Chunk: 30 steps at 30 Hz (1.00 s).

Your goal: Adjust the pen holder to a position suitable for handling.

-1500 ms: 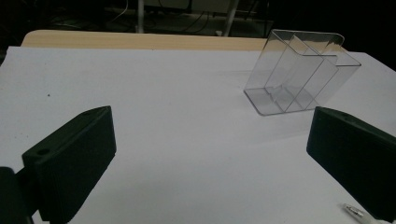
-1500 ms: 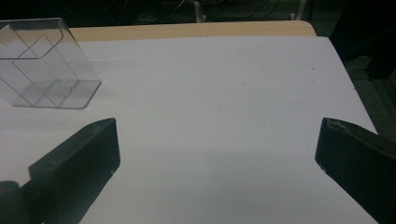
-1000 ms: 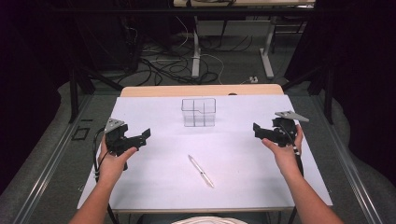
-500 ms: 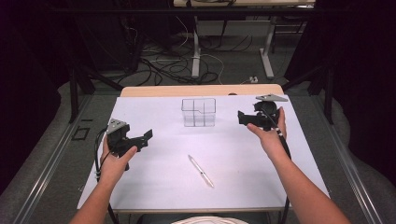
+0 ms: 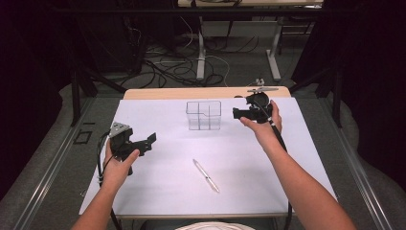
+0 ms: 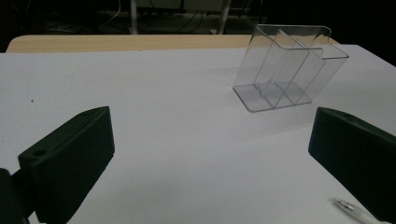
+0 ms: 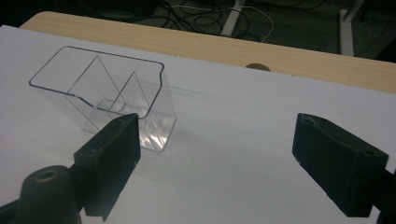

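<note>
Lying mid-table, pen, hidden from right gripper view

Clear organizer mid-table, pen nearer, white table around both bare

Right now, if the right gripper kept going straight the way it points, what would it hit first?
Probably the clear organizer: the open right gripper points at its near side, with bare white table between. Depth is hard to judge.
</note>
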Motion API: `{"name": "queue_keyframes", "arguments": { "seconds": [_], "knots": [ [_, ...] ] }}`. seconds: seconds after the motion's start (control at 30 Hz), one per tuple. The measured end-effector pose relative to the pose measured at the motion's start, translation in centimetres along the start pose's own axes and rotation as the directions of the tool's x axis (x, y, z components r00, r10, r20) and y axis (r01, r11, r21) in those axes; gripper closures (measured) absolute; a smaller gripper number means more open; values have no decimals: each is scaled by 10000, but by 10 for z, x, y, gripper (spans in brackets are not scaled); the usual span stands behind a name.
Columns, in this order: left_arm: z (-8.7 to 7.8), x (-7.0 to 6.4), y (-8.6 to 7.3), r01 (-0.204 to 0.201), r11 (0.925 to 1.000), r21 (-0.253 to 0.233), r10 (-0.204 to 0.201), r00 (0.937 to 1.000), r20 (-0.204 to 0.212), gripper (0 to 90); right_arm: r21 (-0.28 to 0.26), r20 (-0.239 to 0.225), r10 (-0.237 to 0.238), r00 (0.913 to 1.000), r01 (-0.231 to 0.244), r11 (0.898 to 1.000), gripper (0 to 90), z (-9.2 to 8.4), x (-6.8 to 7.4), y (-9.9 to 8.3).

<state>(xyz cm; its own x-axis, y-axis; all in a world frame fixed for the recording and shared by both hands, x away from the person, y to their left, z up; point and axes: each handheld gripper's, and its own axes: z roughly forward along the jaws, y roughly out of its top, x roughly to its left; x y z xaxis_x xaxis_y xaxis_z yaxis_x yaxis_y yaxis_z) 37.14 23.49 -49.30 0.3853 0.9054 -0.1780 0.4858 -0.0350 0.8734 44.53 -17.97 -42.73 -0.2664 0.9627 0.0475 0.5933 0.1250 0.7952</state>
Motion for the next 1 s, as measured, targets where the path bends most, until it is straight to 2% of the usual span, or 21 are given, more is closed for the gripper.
{"name": "queue_keyframes", "arguments": {
  "seconds": [0.2, 0.43, 1.0],
  "knots": [
    [1, -1, -1, -53, 10000, 20, 53, 10000, 46, 2, 275, 101, -30, 9999, 27, 9996, 209, 7, 11, 11],
    [2, 0, -2, -48, 9999, 136, 47, 9999, 98, 2, 500, 161, 221, 9996, -228, 9985, 274, 15, 21, 23],
    [2, 0, -2, -126, 9994, 325, 121, 9998, 170, 1, 1184, 213, 601, 9980, -622, 9910, 457, 49, 30, 39]
  ]
}}
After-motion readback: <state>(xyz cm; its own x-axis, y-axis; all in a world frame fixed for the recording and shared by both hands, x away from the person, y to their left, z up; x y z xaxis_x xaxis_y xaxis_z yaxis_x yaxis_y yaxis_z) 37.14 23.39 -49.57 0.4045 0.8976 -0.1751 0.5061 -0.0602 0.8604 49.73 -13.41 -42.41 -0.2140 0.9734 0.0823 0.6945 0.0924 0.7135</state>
